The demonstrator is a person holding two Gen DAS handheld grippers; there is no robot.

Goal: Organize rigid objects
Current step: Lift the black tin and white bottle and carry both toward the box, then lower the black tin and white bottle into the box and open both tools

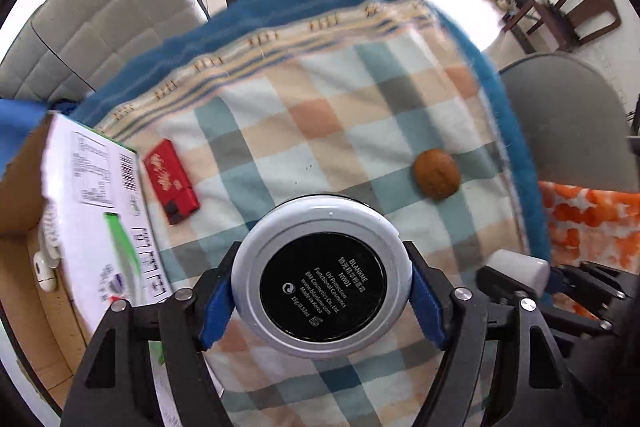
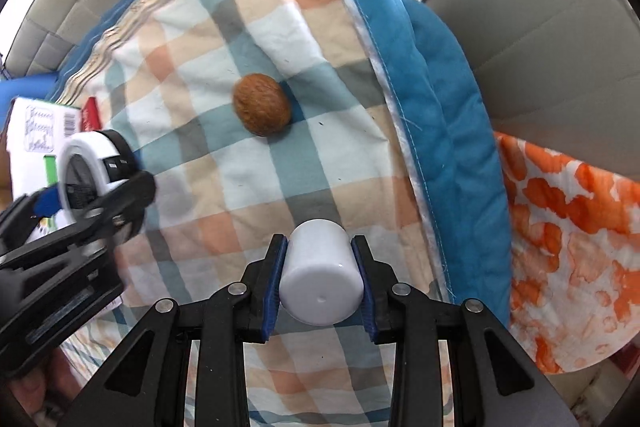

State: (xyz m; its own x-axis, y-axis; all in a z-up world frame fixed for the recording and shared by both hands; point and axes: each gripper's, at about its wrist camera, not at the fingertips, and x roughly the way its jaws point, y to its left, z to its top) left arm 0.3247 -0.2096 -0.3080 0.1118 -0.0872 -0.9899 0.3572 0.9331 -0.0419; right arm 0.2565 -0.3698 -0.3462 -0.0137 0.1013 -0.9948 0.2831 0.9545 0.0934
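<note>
My left gripper (image 1: 322, 283) is shut on a round white cosmetic compact (image 1: 322, 277) with a black label on its underside, held above the checked blanket (image 1: 320, 115). It also shows in the right wrist view (image 2: 90, 167) at the left. My right gripper (image 2: 320, 267) is shut on a small white cylindrical jar (image 2: 320, 273), also seen in the left wrist view (image 1: 516, 267) at the lower right. A brown walnut (image 1: 436, 173) lies on the blanket, ahead of both grippers (image 2: 262, 104). A red lighter (image 1: 171, 181) lies on the blanket by the box.
An open cardboard box (image 1: 24, 195) with a white printed flap (image 1: 96, 203) stands at the left; white earbuds (image 1: 44, 269) lie inside. A grey chair (image 2: 540, 27) and an orange-patterned cloth (image 2: 568, 227) are at the right. The blanket's blue border (image 2: 432, 75) marks its edge.
</note>
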